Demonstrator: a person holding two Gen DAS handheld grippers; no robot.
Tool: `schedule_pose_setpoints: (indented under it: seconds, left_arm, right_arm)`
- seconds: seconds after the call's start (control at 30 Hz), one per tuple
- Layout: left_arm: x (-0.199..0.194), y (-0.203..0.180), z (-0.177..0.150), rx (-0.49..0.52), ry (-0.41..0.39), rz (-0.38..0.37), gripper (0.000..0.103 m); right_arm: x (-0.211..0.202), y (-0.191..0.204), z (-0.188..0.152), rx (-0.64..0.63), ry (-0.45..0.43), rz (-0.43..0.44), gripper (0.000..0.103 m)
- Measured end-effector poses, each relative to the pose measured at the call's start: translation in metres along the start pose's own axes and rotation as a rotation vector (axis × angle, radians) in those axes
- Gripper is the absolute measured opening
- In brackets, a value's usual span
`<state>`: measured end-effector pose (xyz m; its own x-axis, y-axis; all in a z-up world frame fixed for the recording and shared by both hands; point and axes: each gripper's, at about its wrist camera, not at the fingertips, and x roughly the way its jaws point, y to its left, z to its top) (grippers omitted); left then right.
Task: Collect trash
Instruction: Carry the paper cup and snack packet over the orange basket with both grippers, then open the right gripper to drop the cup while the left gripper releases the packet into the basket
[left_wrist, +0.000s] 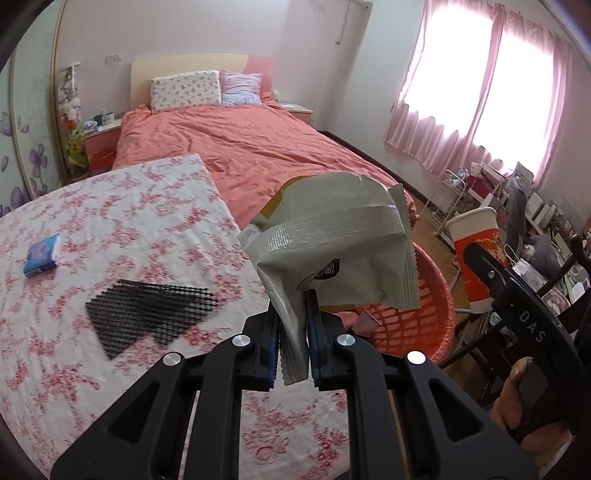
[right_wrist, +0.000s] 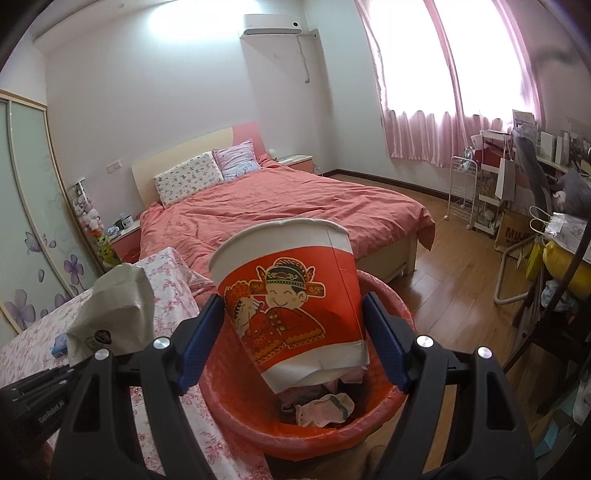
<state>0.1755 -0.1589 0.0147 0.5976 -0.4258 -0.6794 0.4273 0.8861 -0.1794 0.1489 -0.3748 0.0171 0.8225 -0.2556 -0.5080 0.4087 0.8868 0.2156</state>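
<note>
Left wrist view: clamped the left gripper (left_wrist: 291, 332) tight on the bottom edge of a flat grey-green foil snack wrapper (left_wrist: 332, 243), long axis standing up and away, orange-red lattice plastic bin (left_wrist: 417, 317) just beyond and right of it, off the edge of the pink-flowered tablecloth (left_wrist: 110, 221). Right wrist view: held a red-and-white paper cup with a cartoon couple (right_wrist: 291, 295) tilted between the widely spread pads of the right gripper (right_wrist: 291, 339), directly over the bin (right_wrist: 236, 417), the nearer hand to the drop, crumpled paper scraps (right_wrist: 325, 406) already lying inside.
</note>
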Motion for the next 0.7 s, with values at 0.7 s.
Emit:
schedule_pose_setpoints:
  seconds: [0.7]
  left_arm:
    - [0.051,-0.037,0.0,0.036,0.1,-0.063,0.021]
  right_arm:
    - [0.037,-0.027,0.008,0.13,0.031,0.054,0.076]
